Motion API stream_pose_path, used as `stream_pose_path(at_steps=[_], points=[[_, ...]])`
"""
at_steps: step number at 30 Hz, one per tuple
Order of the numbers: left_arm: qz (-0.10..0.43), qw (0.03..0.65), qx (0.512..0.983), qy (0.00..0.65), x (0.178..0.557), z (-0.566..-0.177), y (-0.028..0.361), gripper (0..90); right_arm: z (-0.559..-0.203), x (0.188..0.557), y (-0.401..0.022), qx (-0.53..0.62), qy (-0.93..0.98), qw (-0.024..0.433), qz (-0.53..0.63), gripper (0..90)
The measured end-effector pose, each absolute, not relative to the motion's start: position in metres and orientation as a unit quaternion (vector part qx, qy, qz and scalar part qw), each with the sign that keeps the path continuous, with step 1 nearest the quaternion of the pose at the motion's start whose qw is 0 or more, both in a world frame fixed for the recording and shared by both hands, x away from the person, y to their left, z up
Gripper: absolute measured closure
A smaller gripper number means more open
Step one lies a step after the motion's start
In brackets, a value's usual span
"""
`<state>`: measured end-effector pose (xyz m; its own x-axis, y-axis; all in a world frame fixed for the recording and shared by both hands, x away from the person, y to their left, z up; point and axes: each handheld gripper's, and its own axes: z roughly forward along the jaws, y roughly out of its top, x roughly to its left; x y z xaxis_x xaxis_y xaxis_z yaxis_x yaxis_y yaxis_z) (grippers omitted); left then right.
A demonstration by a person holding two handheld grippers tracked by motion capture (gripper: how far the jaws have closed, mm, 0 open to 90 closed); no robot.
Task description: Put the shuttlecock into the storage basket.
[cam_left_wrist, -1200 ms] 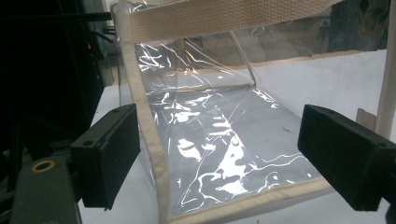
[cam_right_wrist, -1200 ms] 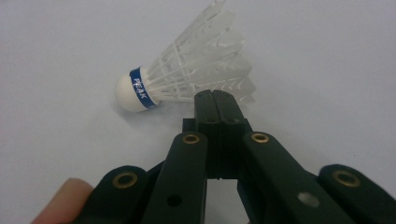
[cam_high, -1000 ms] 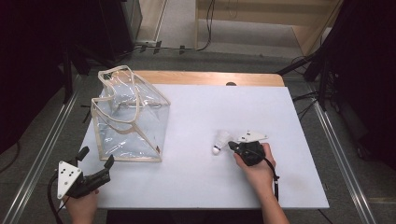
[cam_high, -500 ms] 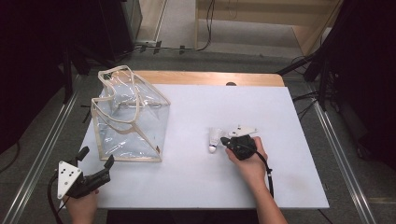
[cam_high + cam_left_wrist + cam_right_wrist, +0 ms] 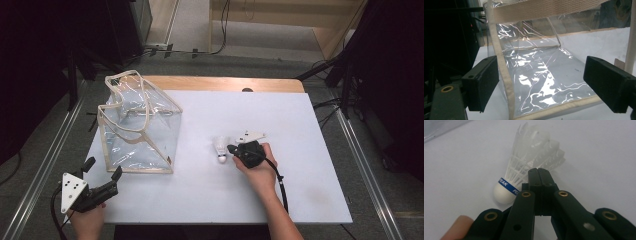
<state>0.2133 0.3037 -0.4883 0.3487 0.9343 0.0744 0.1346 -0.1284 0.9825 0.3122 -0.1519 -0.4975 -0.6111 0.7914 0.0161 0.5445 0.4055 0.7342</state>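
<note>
A: My right gripper (image 5: 539,173) is matt black plastic with small brass-coloured rivets at its joints. The shuttlecock (image 5: 524,177) has a smooth white cap, a glossy blue band, and a translucent white plastic skirt, ribbed like netting.

B: And the bag (image 5: 137,127)?

A: Clear, glossy plastic film (creased, with bright glare), edged in rough, woven cream cloth tape. My left gripper's (image 5: 546,86) fingers (image 5: 484,81) are dull black and faintly grainy.

B: The worktop (image 5: 300,125)?

A: A smooth, matt white sheet, with a strip of pale, lightly shiny wood at its far edge.
</note>
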Motion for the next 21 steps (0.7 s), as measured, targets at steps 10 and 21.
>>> stream_pose_path(at_steps=[10,21], points=[[0.390,0.513,0.642,0.416,0.213,-0.488,0.304,13.7,-0.496,0.312,-0.148,0.402,0.821,0.165,0.371,87.3],[0.390,0.512,0.642,0.416,0.213,-0.488,0.304,13.7,-0.477,0.301,-0.152,0.415,0.798,0.133,0.417,18.6]])
